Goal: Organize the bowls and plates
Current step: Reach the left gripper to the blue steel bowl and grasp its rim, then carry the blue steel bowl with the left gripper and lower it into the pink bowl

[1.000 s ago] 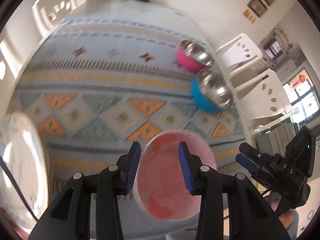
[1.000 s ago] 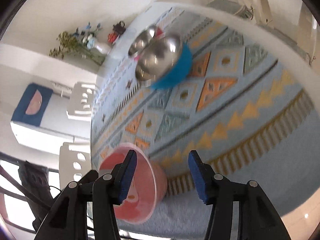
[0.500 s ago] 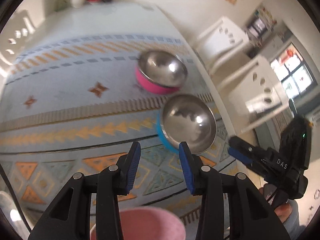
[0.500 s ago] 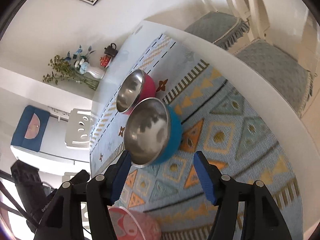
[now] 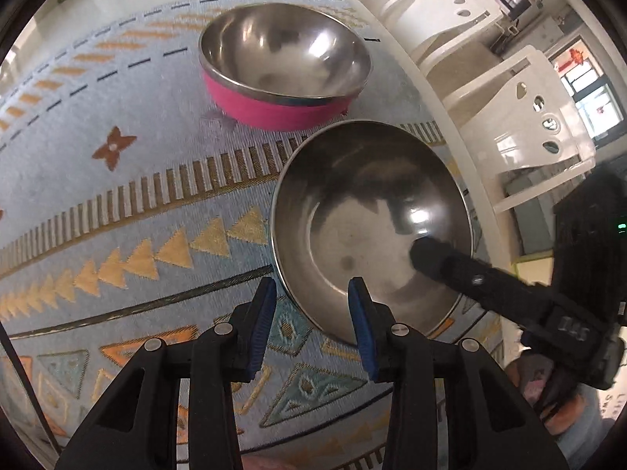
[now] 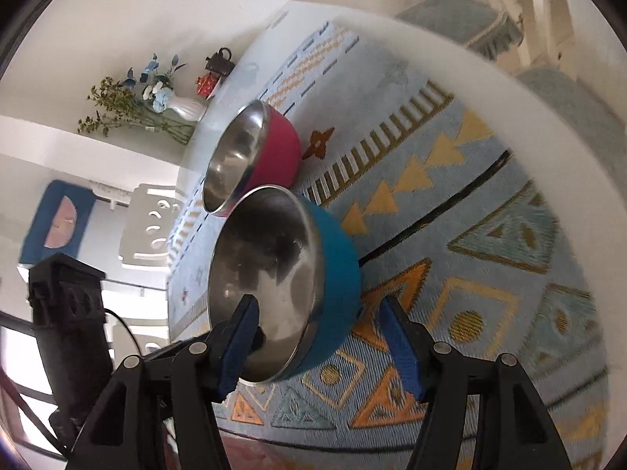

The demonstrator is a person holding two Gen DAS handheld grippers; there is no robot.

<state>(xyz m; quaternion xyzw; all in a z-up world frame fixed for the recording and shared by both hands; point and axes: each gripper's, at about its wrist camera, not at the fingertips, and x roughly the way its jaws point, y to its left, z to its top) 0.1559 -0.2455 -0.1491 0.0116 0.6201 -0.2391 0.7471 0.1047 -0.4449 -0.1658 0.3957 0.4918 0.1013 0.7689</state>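
On the patterned cloth (image 5: 117, 203), two steel bowls, blue bowl (image 6: 337, 270) between right gripper's (image 6: 319, 337) spread fingers, left gripper (image 5: 309, 323) released.

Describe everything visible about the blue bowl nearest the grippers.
The blue bowl has a teal-blue outer shell and a shiny steel lining, with nothing inside. It sits upright on the patterned mat near the table's edge, close beside the pink bowl; contact between them is unclear. The right gripper is open with its fingers straddling the near rim, one inside and one outside. The left gripper is open at the opposite rim.
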